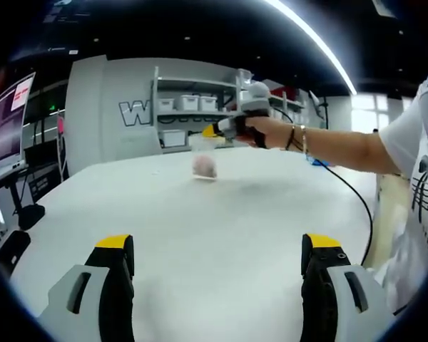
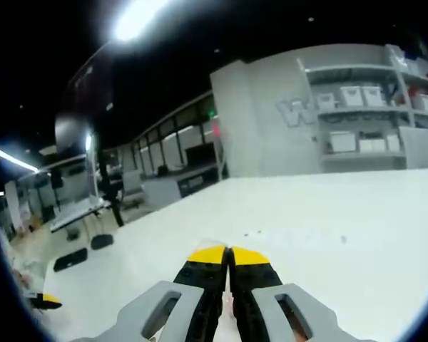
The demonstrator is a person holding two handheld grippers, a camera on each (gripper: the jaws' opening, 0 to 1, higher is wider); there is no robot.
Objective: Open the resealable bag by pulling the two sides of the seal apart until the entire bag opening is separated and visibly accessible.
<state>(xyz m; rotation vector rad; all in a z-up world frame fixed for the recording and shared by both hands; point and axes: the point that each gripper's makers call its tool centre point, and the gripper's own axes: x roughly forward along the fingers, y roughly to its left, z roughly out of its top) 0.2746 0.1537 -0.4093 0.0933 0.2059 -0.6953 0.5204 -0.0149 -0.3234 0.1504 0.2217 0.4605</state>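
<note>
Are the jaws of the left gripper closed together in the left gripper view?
No. The left gripper has its two yellow-tipped jaws standing wide apart, with bare white table between them.

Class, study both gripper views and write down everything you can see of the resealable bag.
The resealable bag looks clear and thin, like plastic film, and hangs above the white table with a pinkish lump low inside it. In the left gripper view, the right gripper holds it from the top edge. In the right gripper view, a pale sliver sits between that gripper's closed jaws. Blur hides the seal, so whether it is open cannot be told.
</note>
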